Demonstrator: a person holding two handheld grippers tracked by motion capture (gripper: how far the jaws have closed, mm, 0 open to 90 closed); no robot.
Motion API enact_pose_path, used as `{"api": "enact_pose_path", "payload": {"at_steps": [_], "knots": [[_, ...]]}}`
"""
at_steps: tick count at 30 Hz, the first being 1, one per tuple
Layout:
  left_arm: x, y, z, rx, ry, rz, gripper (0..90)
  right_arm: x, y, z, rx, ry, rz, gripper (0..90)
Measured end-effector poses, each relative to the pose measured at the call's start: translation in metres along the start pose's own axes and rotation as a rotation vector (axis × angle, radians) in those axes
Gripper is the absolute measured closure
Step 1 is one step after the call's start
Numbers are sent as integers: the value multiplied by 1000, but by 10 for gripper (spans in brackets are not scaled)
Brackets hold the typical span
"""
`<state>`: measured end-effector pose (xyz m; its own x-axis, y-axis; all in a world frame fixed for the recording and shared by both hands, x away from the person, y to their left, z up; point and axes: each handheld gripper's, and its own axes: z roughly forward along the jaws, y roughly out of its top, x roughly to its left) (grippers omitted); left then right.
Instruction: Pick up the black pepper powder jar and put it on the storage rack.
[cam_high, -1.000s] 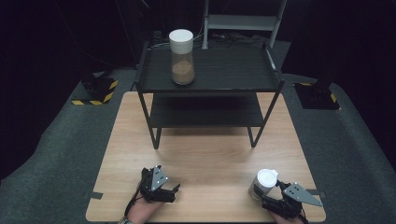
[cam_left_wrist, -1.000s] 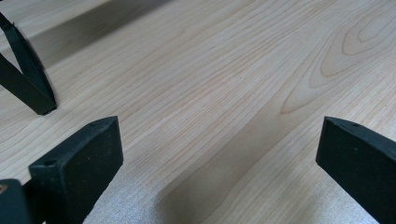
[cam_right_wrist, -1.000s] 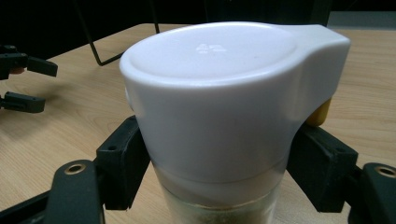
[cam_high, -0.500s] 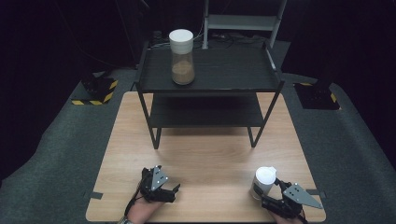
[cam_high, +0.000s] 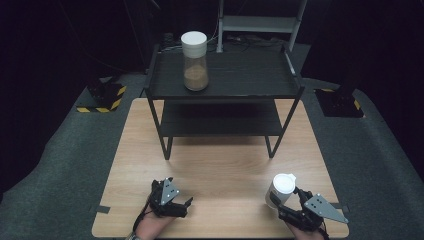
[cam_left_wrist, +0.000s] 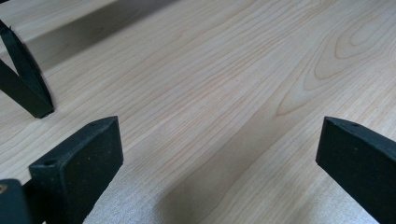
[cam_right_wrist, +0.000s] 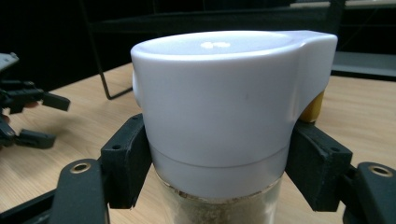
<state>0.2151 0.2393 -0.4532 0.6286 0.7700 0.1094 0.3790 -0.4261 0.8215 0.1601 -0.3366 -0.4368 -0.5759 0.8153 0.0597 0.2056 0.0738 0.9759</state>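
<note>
Right gripper (cam_high: 286, 199): its jaws have just been closing and now press on the white-lidded jar (cam_high: 280, 190), one pad on each side just under the lid; this is as tight as the grip gets, so the closing looks finished

Held jar: between the right gripper's jaws, at the near right of the wooden table (cam_high: 225, 165); a second ago it stood upright, now its top leans away from the gripper towards the table's middle, which I read as the start of a lift or a tip caused by the squeeze

Jar details: in the right gripper view its white lid (cam_right_wrist: 224, 102) sits above the pads, a yellow part (cam_right_wrist: 312, 108) tucked under the lid's spout, tan powder showing in the glass below

Left gripper (cam_high: 181, 204): jaws wide apart with only bare wood between them, holding nothing; unmoved over the last second, well off to the side of the right gripper

Other jar (cam_high: 194, 60): far ahead of both grippers on the top of the black shelf (cam_high: 250, 80), upright and unchanged

Meaning: the grasp seems secured; the likely next step is carrying the held jar forward to the shelf; the lean deserves watching, since a grip so high on the jar could let it swing
</note>
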Motion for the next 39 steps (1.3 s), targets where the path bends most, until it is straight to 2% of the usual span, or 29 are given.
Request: {"api": "enact_pose_path", "payload": {"at_steps": [13,17,27,39], "knots": [[1,2,1,8,-12,6,10,7,21,10,-32,28,-12,291],[2,1,1,4,-15,5,10,6,28,17,-49,39,0,291],[3,1,1,7,-20,8,10,6,45,30,-79,54,-6,291],[4,1,1,6,-25,6,9,5,71,35,-112,61,-13,291]]}}
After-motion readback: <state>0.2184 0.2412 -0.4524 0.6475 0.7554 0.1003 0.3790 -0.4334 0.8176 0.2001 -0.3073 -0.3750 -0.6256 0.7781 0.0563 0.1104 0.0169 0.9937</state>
